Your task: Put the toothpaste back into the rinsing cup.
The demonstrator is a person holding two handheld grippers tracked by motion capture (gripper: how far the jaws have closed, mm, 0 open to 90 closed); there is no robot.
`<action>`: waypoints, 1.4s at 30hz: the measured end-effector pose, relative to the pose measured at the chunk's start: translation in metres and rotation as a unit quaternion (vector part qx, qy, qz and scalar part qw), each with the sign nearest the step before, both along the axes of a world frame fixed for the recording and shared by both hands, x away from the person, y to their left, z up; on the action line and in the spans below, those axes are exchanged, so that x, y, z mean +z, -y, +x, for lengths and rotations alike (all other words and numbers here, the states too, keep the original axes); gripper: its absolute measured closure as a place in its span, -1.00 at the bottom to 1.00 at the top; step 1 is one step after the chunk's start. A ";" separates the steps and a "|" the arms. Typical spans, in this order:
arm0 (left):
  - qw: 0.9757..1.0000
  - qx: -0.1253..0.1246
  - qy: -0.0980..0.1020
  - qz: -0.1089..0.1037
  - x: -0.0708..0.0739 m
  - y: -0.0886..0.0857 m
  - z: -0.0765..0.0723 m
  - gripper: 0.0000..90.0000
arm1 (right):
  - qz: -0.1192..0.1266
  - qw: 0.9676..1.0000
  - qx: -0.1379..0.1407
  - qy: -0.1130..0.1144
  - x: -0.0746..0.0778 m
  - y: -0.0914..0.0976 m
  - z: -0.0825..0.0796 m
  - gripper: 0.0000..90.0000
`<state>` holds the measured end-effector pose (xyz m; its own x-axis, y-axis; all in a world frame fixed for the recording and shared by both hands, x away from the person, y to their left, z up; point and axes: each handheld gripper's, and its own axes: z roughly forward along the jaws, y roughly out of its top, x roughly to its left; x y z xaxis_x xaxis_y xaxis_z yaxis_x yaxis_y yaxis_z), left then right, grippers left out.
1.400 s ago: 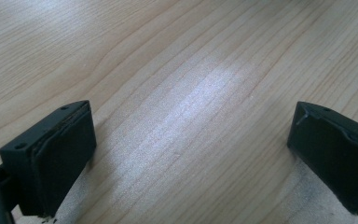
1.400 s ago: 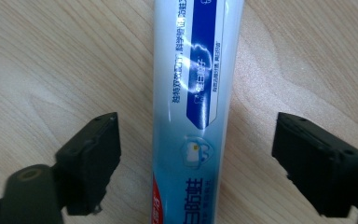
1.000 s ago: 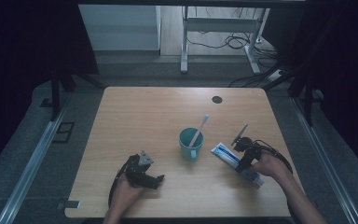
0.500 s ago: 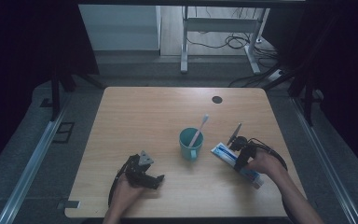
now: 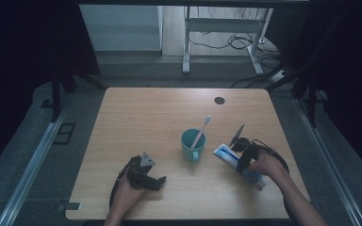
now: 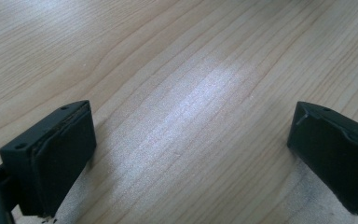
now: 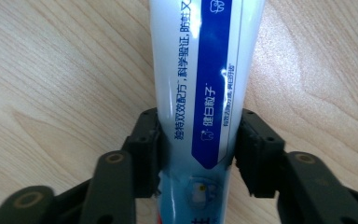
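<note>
Right gripper (image 7: 198,149), jaws just closed inward, clamped on both sides of the white-and-blue toothpaste tube (image 7: 205,79), which lies flat on the wooden table (image 5: 146,117) right of the teal cup (image 5: 192,146) holding a toothbrush (image 5: 202,129). Left gripper (image 6: 191,154), jaws wide apart over bare tabletop.

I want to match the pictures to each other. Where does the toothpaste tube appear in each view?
High view: toothpaste tube lies right of the teal cup, under the right gripper.
Left gripper view: not in it.
Right gripper view: tube centre, between the jaws.
Shared landmark: wooden table.
</note>
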<state>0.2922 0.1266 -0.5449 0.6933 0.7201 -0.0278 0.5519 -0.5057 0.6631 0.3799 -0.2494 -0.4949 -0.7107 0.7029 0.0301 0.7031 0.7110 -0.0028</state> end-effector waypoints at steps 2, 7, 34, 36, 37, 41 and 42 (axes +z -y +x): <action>1.000 0.000 0.000 0.000 0.000 0.000 0.000 -0.98 | 0.003 1.000 -0.004 0.002 0.003 0.001 0.000 0.42; 1.000 0.000 0.000 0.000 0.000 0.000 0.000 -0.98 | 0.006 1.000 -0.008 0.004 0.006 0.002 0.000 0.53; 1.000 0.000 0.000 0.000 0.000 0.000 0.000 -0.98 | 0.048 0.999 -0.009 0.024 0.031 0.011 -0.009 0.60; 1.000 0.000 0.000 0.000 0.000 0.000 0.000 -0.98 | 0.050 0.998 -0.008 0.027 0.033 0.011 -0.010 0.60; 1.000 0.000 0.000 0.000 0.000 0.000 0.000 -0.98 | 0.053 0.998 -0.006 0.028 0.034 0.011 -0.010 0.60; 1.000 0.000 0.000 0.000 0.000 0.000 0.000 -0.98 | 0.064 0.997 -0.005 0.039 0.039 0.010 -0.012 0.61; 1.000 0.000 0.000 0.000 0.000 0.000 0.000 -0.98 | 0.066 0.997 -0.004 0.042 0.041 0.010 -0.012 0.61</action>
<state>0.2922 0.1266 -0.5448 0.6930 0.7204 -0.0275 0.5524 -0.5061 0.6624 0.3677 -0.2599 -0.4542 -0.7094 0.7018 0.0643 0.7022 0.6961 0.1494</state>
